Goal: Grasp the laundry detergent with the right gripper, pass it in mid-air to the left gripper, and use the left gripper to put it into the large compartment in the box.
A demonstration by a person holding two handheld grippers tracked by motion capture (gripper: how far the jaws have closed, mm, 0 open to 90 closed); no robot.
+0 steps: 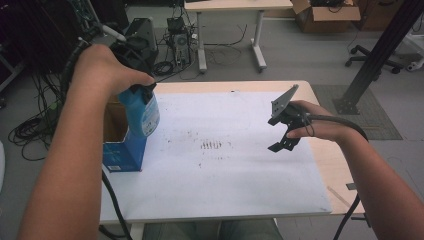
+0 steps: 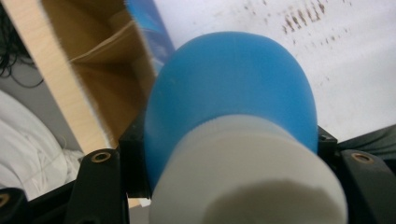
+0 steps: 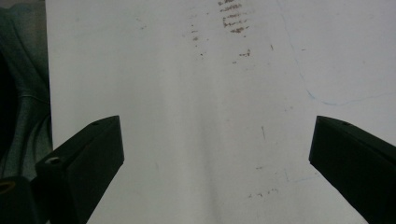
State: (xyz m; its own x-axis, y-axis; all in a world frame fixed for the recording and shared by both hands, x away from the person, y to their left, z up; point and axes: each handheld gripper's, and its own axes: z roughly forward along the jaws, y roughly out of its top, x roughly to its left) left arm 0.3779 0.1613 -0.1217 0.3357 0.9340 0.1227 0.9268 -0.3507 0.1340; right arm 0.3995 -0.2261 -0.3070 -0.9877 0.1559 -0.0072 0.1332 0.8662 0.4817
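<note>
Bottle (image 2: 231,93) beside box (image 1: 117,150) edge

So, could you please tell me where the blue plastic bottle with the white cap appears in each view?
High view: blue plastic bottle at left, held over the open blue cardboard box.
Left gripper view: centre, cap nearest, gripped by the left tongs.
Right gripper view: bottle absent.
Shared landmark: brown marks on the white sheet.
</note>
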